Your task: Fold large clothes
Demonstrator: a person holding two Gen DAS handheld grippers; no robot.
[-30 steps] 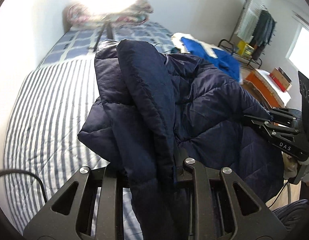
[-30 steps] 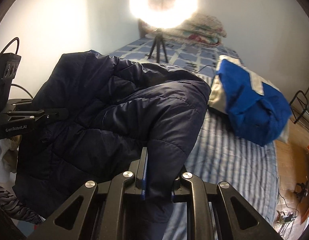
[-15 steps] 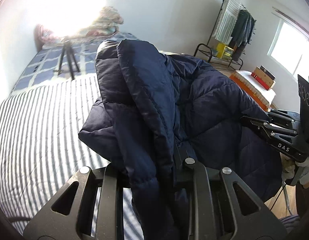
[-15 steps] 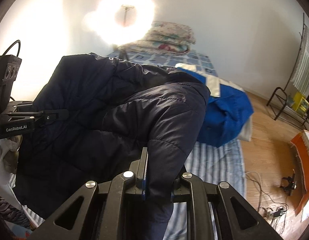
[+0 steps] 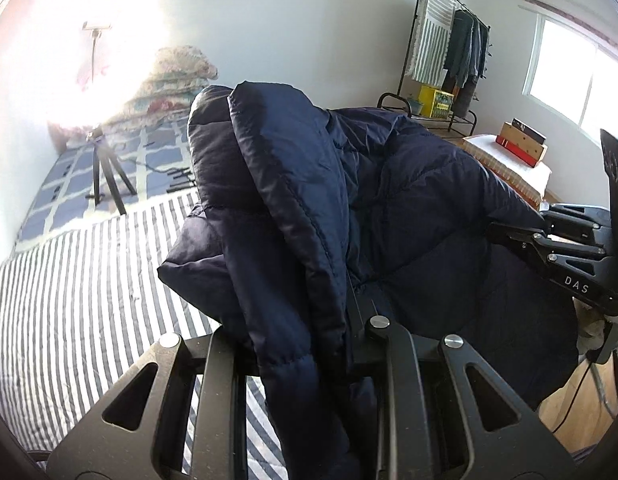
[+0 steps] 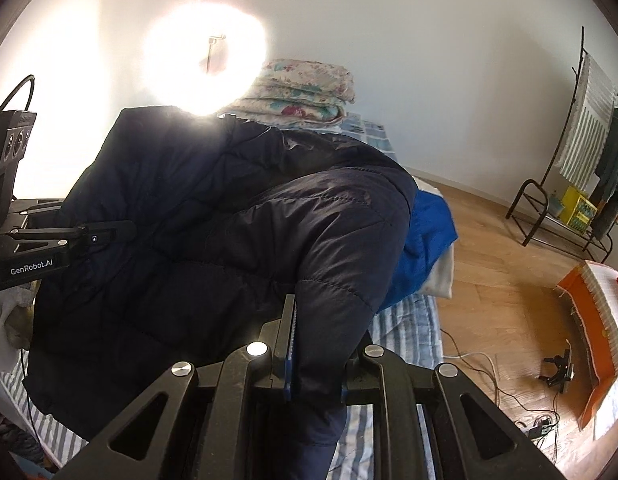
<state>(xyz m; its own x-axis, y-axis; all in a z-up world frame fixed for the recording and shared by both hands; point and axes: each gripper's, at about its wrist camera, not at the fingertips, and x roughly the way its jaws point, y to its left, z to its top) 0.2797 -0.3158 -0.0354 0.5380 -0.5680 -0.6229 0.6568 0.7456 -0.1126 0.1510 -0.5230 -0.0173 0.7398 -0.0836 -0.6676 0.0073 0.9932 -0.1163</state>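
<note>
Navy puffer jacket (image 5: 409, 216) held up above the striped bed (image 5: 69, 280), stretched crosswise between the two grippers, long axis running left to right, loose lower part hanging toward the mattress. Left wrist view: left gripper (image 5: 301, 344) clenched on a thick quilted fold, edge seam rising straight up from the fingers; right gripper (image 5: 509, 236) seen at the far right edge, pinching the opposite side of the same garment. Beyond, a tripod (image 5: 105, 176) standing on the checked part of the bed under a glaring ring light (image 5: 97, 48), folded floral quilts (image 5: 173, 80) at the head, clothes rack (image 5: 449, 48) against the wall, window (image 5: 581, 80) at right.

Right wrist view: right gripper (image 6: 315, 360) clamped on a bulging quilted section that drops down between its fingers; left gripper (image 6: 109, 234) at the left margin, closed on the jacket's other end. Blue garment (image 6: 425, 240) lying on the bed just behind the raised jacket, partly hidden by it. Cables (image 6: 481, 372) trailing on the wooden floor (image 6: 489, 280), orange box (image 6: 589, 320) near the right edge.
</note>
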